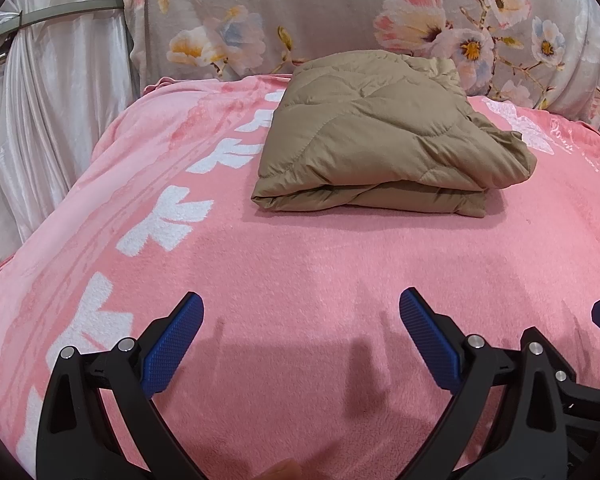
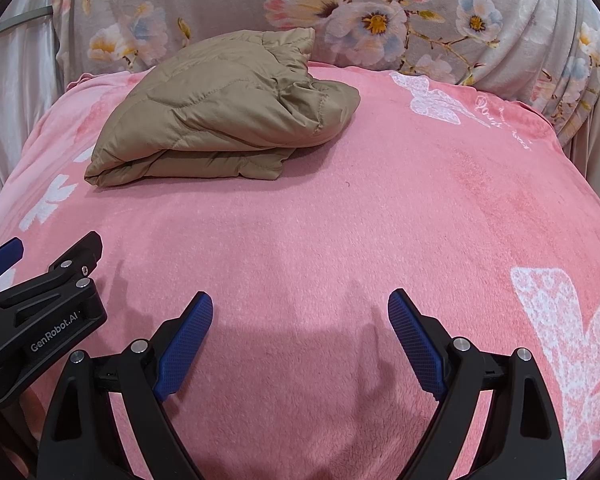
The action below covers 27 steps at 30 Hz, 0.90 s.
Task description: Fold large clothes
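The tan quilted jacket (image 1: 384, 136) lies folded on the pink blanket (image 1: 300, 280), well beyond both empty, open-jawed grippers, left gripper (image 1: 300, 320) and right gripper (image 2: 300, 320). The puffy, loosely tucked far side could spring open if nudged.

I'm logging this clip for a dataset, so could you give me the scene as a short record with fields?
surface: pink blanket with white prints
garment: tan quilted jacket, folded into a layered bundle, lying toward the far side of the blanket
backdrop: grey floral fabric behind the blanket
left claw: open, holding nothing, apart from the jacket
right claw: open, holding nothing, apart from the jacket
fold state: looks folded
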{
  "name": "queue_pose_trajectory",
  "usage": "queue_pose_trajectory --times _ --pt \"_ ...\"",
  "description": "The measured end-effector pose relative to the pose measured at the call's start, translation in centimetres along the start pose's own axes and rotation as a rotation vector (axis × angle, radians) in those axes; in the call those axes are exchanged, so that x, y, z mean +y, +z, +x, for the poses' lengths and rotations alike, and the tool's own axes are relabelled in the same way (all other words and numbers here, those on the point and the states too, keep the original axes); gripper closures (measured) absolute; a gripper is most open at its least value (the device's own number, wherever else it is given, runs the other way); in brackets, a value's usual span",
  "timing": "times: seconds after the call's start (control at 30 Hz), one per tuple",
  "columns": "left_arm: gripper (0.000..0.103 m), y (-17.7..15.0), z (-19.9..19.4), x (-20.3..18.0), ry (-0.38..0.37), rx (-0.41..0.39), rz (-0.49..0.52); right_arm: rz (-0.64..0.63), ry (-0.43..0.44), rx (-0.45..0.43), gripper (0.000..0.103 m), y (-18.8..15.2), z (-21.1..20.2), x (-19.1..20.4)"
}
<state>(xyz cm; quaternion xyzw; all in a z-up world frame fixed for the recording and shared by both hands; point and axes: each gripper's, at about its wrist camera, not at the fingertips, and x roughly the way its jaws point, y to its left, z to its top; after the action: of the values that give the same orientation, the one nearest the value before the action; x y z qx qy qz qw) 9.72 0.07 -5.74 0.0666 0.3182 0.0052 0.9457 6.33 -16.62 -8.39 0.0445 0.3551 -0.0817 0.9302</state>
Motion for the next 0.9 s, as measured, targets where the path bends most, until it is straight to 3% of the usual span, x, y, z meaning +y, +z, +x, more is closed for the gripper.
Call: queue_pose_trajectory --times 0.9 --pt "0.009 0.00 0.00 -0.29 0.002 -0.002 0.018 -0.005 -0.002 0.000 0.016 0.04 0.05 0.02"
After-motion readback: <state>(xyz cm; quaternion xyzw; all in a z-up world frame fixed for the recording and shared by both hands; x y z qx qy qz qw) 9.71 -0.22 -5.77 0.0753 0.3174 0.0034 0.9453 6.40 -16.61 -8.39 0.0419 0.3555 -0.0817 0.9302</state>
